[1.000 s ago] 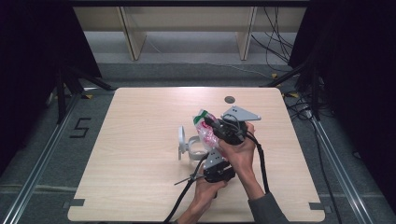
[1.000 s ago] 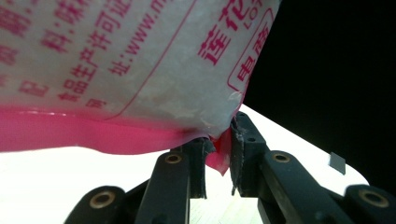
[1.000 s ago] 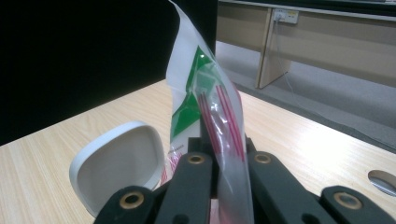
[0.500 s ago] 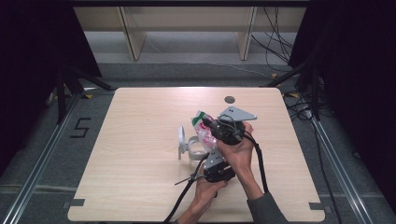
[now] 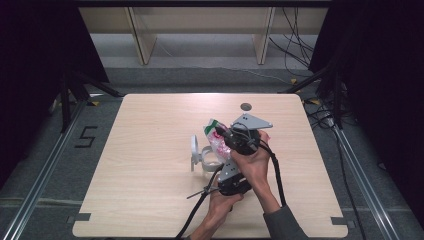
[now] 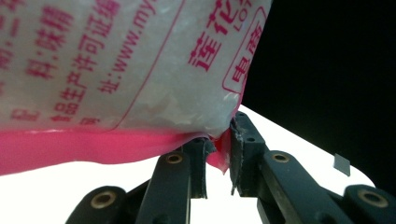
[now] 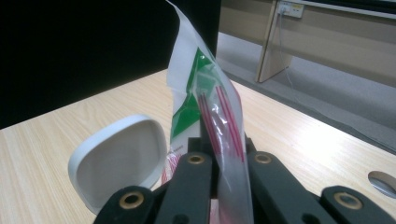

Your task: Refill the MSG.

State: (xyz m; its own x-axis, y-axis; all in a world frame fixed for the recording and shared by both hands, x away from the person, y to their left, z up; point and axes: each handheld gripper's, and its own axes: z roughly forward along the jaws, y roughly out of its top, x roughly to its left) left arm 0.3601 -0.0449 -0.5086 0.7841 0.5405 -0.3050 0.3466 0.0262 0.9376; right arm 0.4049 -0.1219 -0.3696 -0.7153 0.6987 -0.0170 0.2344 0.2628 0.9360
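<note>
Nothing is shifting since the earlier frames: both hands are staying where they were over the middle of the table [image 5: 150,150], and the bag is hanging between them as before. Going left to right in the high view, a white container [image 5: 202,160] is sitting with its lid standing open, touching the bag's lower end. Next, the plastic bag [image 5: 216,137], printed in red and green, is being held up off the wood. The left gripper [image 6: 217,154] is pinching the bag's pink bottom seam at one corner, its jaws nearly together on it. The right gripper [image 7: 222,154] is clamping the bag's clear top edge, jaws fully closed on the film. A small round hole [image 5: 245,106] is lying farther back.
</note>
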